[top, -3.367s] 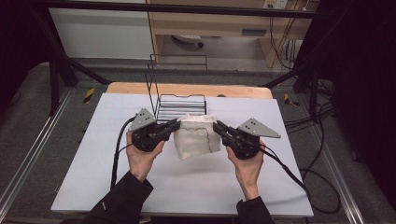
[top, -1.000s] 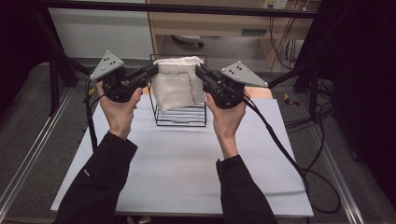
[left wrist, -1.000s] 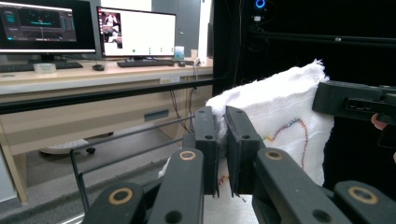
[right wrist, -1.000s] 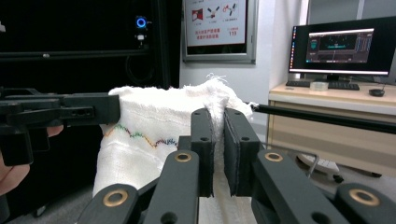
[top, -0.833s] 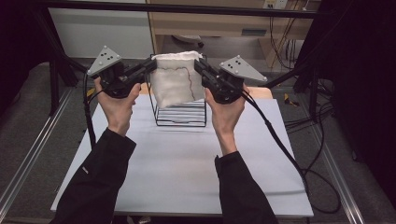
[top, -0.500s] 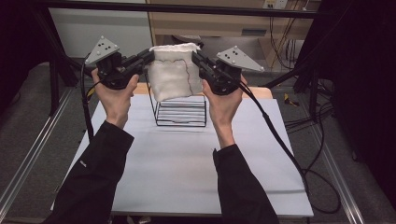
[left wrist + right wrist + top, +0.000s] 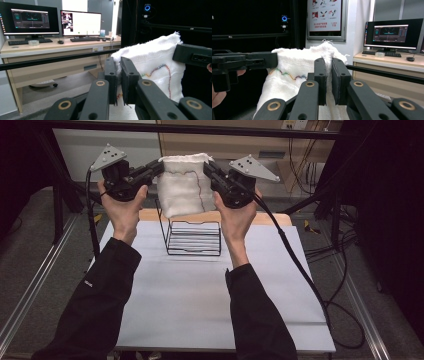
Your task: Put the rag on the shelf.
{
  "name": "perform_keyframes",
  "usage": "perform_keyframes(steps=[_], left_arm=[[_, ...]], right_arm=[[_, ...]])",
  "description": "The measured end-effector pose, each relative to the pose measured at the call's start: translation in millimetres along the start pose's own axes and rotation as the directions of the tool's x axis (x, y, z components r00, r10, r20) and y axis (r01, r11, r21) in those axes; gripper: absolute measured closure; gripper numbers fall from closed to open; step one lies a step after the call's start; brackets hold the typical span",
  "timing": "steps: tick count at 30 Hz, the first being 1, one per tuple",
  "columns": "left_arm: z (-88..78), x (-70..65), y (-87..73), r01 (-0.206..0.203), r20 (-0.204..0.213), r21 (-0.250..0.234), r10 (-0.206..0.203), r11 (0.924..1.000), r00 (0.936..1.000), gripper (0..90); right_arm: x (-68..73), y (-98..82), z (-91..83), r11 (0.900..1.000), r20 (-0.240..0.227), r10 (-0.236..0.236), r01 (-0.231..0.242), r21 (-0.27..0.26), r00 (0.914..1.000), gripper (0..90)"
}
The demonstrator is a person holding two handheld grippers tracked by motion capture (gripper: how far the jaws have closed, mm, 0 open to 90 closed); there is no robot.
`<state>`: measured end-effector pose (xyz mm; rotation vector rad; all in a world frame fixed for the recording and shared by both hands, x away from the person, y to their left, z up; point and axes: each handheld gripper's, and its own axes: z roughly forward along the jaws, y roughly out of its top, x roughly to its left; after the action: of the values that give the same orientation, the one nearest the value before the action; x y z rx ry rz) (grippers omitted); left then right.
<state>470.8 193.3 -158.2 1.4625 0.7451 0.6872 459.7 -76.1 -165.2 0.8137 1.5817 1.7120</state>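
High view: the towel [image 7: 184, 187] hangs in the air above the wire rack [image 7: 194, 236], spread between the two grippers. The left gripper [image 7: 156, 168] is clamped on its upper left corner, the right gripper [image 7: 209, 168] on its upper right; each gripper view has the white cloth pinched between closed jaws. The lift off the table [image 7: 200, 290] looks done. What seems left is lowering the towel over the rack's upright wires and letting go, so draping is not yet begun.

white towel [image 7: 184, 187] — rainbow zigzag stitching, black rack [image 7: 194, 239]
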Motion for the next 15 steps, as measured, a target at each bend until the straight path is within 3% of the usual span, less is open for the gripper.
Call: perform_keyframes(steps=[15], left_arm=[[23.0, 10.2, 11.0, -0.02, -0.02, 0.009, 0.02, 0.9998, 0.9996, 83.8]], right_arm=[[-11.9, 5.2, 16.1, 1.0, 0.014, 0.001, -0.001, -0.011, 0.9999, 83.1]])
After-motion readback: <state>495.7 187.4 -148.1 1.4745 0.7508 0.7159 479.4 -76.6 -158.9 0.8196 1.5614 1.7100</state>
